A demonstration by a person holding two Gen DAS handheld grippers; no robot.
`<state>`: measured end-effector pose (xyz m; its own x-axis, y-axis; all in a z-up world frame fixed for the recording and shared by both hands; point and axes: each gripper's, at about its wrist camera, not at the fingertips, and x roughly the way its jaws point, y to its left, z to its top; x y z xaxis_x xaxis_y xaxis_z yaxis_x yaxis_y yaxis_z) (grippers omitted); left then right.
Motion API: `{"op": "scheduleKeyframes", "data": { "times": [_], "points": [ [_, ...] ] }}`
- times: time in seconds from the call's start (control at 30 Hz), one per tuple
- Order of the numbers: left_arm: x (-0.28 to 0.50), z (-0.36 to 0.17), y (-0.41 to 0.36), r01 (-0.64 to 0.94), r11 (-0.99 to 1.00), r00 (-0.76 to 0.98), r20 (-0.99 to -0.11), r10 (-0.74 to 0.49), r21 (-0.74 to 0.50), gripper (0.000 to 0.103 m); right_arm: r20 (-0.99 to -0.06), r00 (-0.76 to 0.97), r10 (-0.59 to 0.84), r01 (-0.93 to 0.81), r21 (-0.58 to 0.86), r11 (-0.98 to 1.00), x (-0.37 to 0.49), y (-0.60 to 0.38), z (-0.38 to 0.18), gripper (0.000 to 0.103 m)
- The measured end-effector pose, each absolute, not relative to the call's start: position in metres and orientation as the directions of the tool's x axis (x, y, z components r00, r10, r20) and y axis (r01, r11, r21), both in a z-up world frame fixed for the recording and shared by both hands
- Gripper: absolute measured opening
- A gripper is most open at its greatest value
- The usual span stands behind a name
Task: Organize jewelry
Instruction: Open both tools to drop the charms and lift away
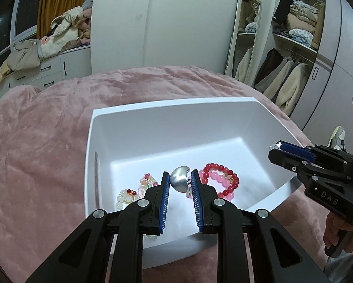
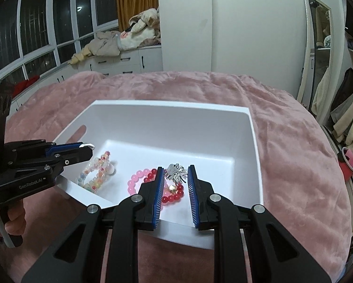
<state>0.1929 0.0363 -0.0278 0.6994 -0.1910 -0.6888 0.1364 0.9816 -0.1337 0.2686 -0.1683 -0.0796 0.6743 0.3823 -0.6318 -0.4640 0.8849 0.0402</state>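
On a pink blanket (image 1: 47, 141), the white bin (image 1: 176, 108) holds bracelets (image 1: 221, 179) near its front wall, far half bare, while the left gripper (image 1: 180, 176) pinches a silver earring (image 1: 180, 180) and the right gripper (image 2: 175, 174) pinches a silver brooch (image 2: 176, 172) above them.

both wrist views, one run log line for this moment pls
left tool: holds silver earring | right tool: holds silver brooch | both over white bin | bracelets inside

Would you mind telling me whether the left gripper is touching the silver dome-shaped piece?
Touching: the left wrist view shows the left gripper pinching the silver dome-shaped piece between its pads.
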Motion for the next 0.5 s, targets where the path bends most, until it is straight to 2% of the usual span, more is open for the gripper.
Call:
{"op": "scheduleKeyframes", "data": {
  "times": [0.23,0.3,0.33,0.37,0.4,0.47,0.5],
  "points": [
    [0.1936,-0.0330,0.0333,0.129,0.981,0.685,-0.702,-0.196,-0.148,0.025,-0.644,0.661,0.385,-0.468,0.047,0.882,0.2697,-0.1653,-0.0856,0.022],
    [0.1940,-0.0335,0.0343,0.127,0.980,0.679,-0.706,-0.199,-0.155,0.029,-0.643,0.664,0.381,-0.459,0.051,0.887,0.2699,-0.1669,-0.0861,0.030],
    [0.1937,-0.0337,0.0345,0.126,0.980,0.676,-0.709,-0.199,-0.155,0.030,-0.640,0.667,0.381,-0.457,0.053,0.888,0.2693,-0.1682,-0.0858,0.042],
    [0.1933,-0.0338,0.0344,0.127,0.980,0.674,-0.711,-0.198,-0.152,0.033,-0.635,0.669,0.386,-0.457,0.057,0.888,0.2687,-0.1689,-0.0851,0.052],
    [0.1924,-0.0329,0.0342,0.126,0.981,0.675,-0.712,-0.193,-0.147,0.039,-0.622,0.679,0.390,-0.455,0.060,0.888,0.2664,-0.1693,-0.0836,0.056],
    [0.1888,-0.0294,0.0342,0.122,0.983,0.684,-0.706,-0.186,-0.140,0.048,-0.602,0.696,0.392,-0.451,0.058,0.891,0.2631,-0.1697,-0.0807,0.074],
    [0.1865,-0.0273,0.0345,0.120,0.983,0.688,-0.702,-0.184,-0.140,0.053,-0.594,0.704,0.389,-0.446,0.056,0.893,0.2617,-0.1702,-0.0793,0.079]
  ]
}}
